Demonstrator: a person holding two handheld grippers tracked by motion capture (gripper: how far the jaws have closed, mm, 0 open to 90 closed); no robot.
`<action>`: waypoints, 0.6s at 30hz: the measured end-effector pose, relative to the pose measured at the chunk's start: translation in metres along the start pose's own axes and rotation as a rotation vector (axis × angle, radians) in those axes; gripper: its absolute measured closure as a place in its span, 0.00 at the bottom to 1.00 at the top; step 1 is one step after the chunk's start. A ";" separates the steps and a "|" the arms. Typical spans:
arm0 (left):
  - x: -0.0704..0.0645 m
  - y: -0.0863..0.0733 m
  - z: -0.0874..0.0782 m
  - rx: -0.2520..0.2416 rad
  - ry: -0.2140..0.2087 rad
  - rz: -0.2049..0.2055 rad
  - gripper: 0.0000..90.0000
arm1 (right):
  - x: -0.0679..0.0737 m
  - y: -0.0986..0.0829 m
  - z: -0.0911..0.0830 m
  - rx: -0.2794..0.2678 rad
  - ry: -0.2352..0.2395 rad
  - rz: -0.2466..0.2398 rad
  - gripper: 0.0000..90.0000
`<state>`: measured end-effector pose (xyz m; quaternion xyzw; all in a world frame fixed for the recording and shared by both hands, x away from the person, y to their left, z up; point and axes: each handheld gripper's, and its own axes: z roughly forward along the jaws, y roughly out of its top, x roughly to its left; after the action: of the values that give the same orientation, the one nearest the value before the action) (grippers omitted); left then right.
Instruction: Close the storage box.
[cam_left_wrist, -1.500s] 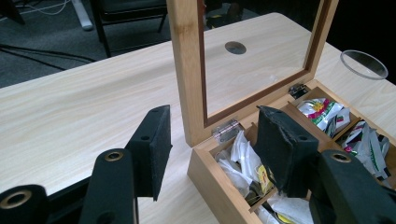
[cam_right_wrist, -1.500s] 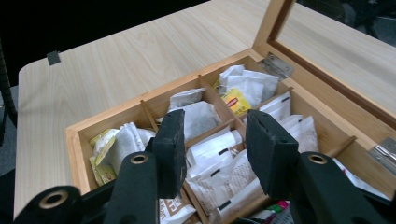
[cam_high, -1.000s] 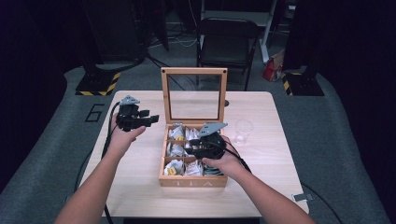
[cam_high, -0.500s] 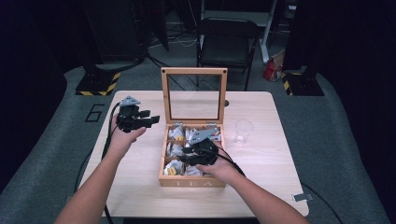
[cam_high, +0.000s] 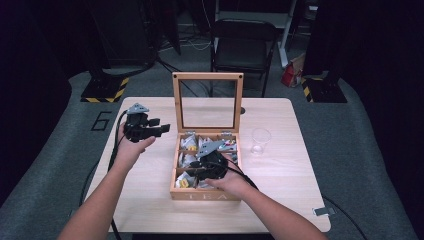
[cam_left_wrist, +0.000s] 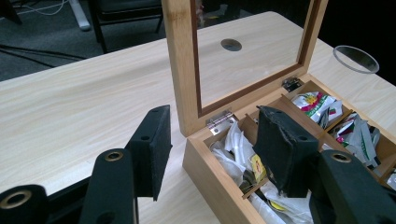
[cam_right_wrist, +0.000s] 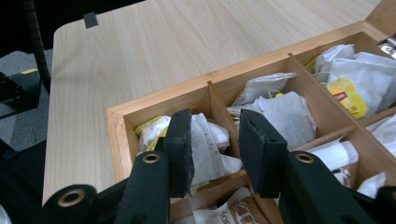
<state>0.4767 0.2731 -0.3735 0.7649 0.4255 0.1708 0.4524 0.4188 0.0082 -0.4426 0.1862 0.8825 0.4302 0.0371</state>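
Observation:
A wooden tea box (cam_high: 205, 195) stands mid-table, its glass lid (cam_high: 207, 76) upright and its compartments full of tea bags (cam_right_wrist: 280, 112). My right gripper (cam_high: 194, 172) reaches down into the box's front left part. Its jaws are open above a white tea bag (cam_right_wrist: 210, 140) in the corner compartment, next to the box rim (cam_right_wrist: 154, 105). My left gripper (cam_high: 159, 129) hangs in the air just left of the box. It is open and holds nothing, and the box's back left corner (cam_left_wrist: 210, 172) sits between its jaws (cam_left_wrist: 212, 151).
A clear plastic cup (cam_high: 261, 140) stands right of the box, and its rim (cam_left_wrist: 357, 52) is in the left gripper view too. The table (cam_high: 280, 170) has a small round hole (cam_left_wrist: 231, 45) behind the lid. A black chair (cam_high: 242, 45) stands beyond the far edge.
My right gripper has moved from the box's middle right toward its front left compartment and dipped lower. The left gripper has barely moved.

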 end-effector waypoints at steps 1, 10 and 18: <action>0.000 0.000 0.000 0.001 -0.001 0.001 0.50 | 0.001 0.000 0.001 0.007 0.003 -0.001 0.73; 0.001 0.000 -0.002 -0.006 0.001 -0.001 0.50 | 0.000 0.000 0.006 0.027 0.032 -0.029 0.81; 0.001 0.000 -0.002 -0.007 0.000 -0.002 0.50 | 0.001 0.000 0.008 0.049 0.046 -0.017 0.90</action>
<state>0.4759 0.2754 -0.3725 0.7628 0.4258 0.1720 0.4553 0.4194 0.0143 -0.4472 0.1695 0.8950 0.4123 0.0158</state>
